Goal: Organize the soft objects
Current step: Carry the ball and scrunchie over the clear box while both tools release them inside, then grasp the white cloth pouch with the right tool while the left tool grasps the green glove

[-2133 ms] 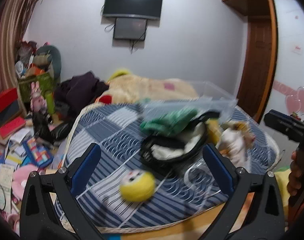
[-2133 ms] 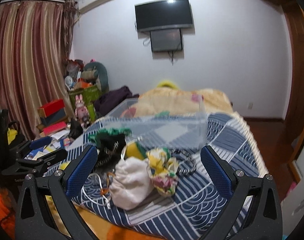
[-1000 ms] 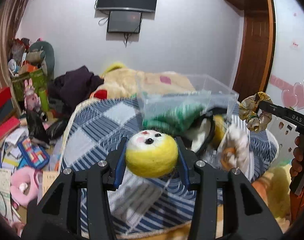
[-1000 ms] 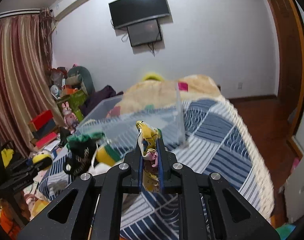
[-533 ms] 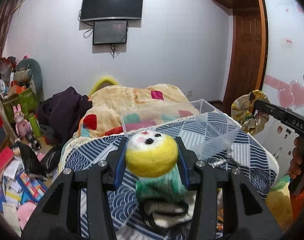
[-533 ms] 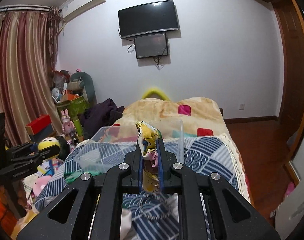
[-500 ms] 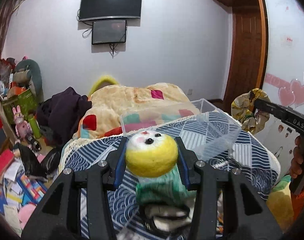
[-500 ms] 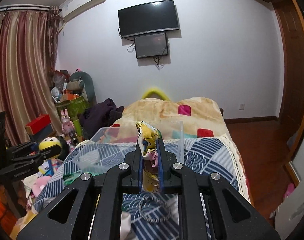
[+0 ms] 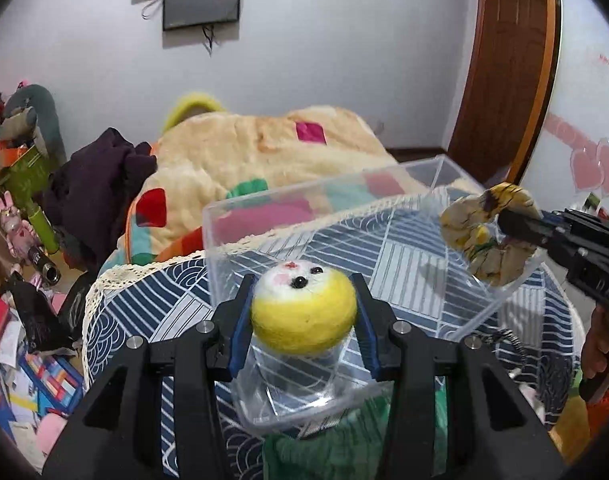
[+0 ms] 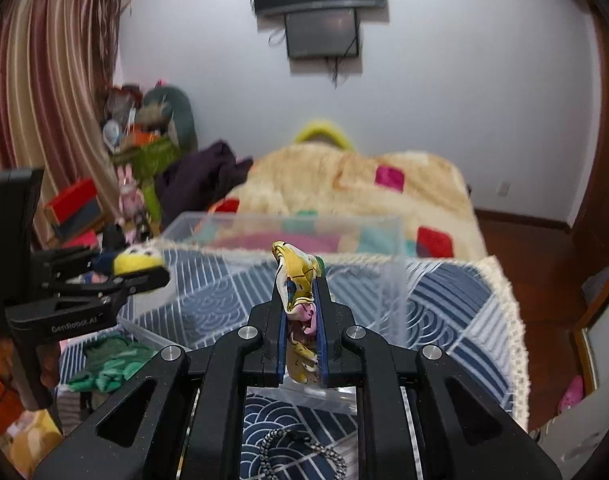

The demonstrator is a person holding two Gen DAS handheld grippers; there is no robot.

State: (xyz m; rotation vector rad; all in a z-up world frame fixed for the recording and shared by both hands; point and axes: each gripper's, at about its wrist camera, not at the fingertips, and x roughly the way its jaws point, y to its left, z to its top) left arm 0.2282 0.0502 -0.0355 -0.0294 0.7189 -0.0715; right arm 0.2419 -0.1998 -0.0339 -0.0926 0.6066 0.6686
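The left tool (image 9: pixel 303 312) is clamped on the yellow ball toy (image 9: pixel 303 306), and the right tool (image 10: pixel 300 312) is clamped on the scrunchie (image 10: pixel 298 280). Both are held just above the clear box (image 9: pixel 384 216) on the bed, probably so that each soft thing can drop inside it.

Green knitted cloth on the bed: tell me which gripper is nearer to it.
Left. The left gripper hangs almost above the green knitted cloth by the bin's near-left corner; the right gripper is across the bin's front.
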